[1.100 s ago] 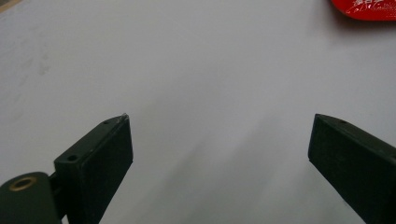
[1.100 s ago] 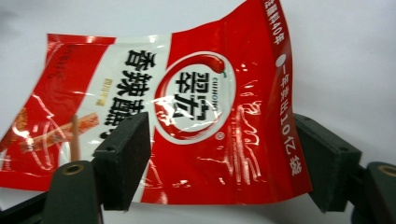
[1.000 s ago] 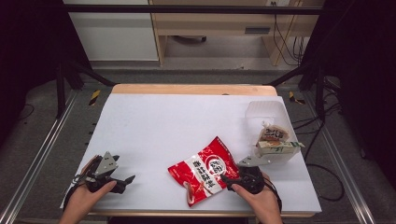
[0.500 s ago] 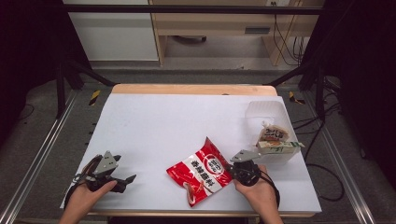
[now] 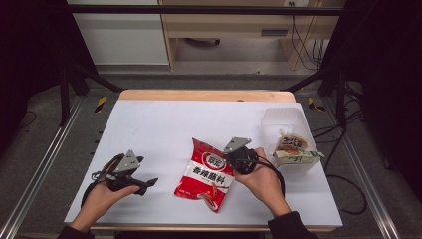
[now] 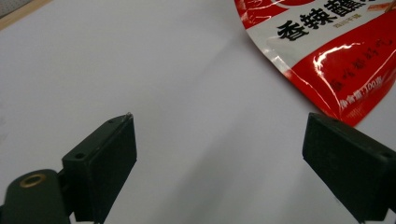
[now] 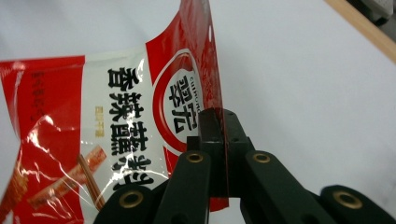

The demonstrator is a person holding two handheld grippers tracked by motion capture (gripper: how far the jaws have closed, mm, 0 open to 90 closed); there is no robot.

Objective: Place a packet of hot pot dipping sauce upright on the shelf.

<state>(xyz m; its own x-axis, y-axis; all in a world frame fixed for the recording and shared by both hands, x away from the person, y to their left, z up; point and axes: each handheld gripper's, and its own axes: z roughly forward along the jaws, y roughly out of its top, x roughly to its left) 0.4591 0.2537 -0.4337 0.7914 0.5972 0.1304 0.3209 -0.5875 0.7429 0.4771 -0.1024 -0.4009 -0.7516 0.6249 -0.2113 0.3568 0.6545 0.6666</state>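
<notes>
Right hand-held gripper (image 7: 215, 135) is clamped on the edge of the red snack bag (image 5: 206, 174), which sits mid-counter (image 5: 164, 124) w/ that edge raised. Lift slow & keep the pinch firm, foil is slick. Left hand-held gripper (image 6: 219, 154) has jaws wide apart, nothing between, near the bag's corner

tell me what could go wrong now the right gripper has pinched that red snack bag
The right gripper pinches only the thin edge of the red snack bag, so the glossy film might slip out or tear. The left gripper is open and apart from the bag, so nothing steadies its far end if it swings.
</notes>
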